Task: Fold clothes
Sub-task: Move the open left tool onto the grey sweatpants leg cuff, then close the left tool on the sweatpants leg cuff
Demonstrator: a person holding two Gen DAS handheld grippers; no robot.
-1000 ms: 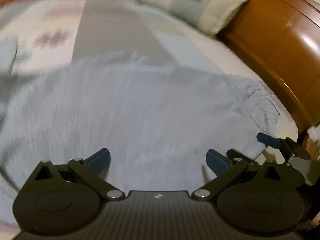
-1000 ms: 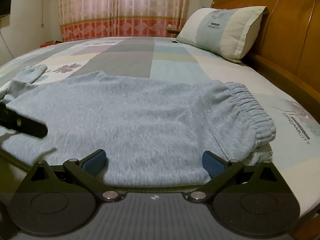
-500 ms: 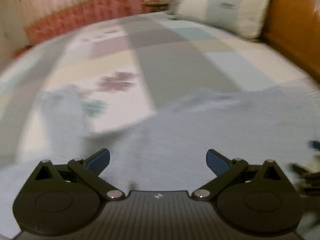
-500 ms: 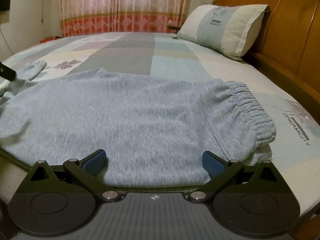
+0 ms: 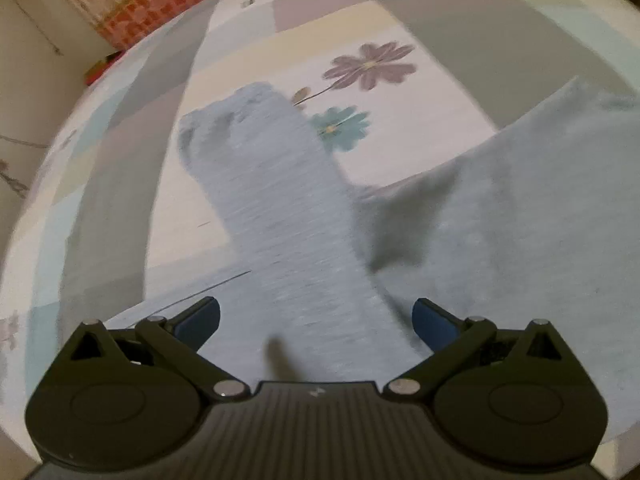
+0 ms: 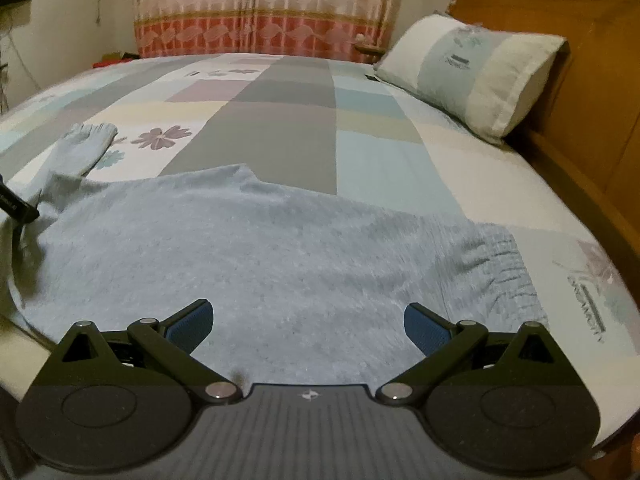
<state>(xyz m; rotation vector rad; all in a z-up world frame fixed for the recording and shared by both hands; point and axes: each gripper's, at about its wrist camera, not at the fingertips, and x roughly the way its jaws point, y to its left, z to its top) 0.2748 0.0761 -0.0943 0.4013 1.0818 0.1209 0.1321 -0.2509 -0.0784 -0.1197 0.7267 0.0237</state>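
Observation:
Light blue-grey sweatpants (image 6: 260, 248) lie flat on the bed, their elastic waistband (image 6: 500, 264) to the right. One leg (image 5: 276, 200) runs away from me in the left wrist view and ends in a cuff (image 5: 232, 120); that same cuff (image 6: 86, 140) shows at far left in the right wrist view. My left gripper (image 5: 316, 320) hovers open over the near part of that leg, nothing between its fingers. Above the pants' near edge, my right gripper (image 6: 306, 324) is open and holds nothing. A dark part of the left gripper (image 6: 16, 208) shows at the left edge of the right wrist view.
The bed has a patchwork sheet (image 6: 288, 120) with flower prints (image 5: 368, 66). A pillow (image 6: 468, 76) rests against the wooden headboard (image 6: 592, 92) at the right. A red-patterned curtain (image 6: 256, 12) hangs behind the bed; the near mattress edge (image 6: 16, 352) is at lower left.
My left gripper has swung left from the pants' body to the leg and cuff. The right gripper has lifted slightly and tilted; both stay open.

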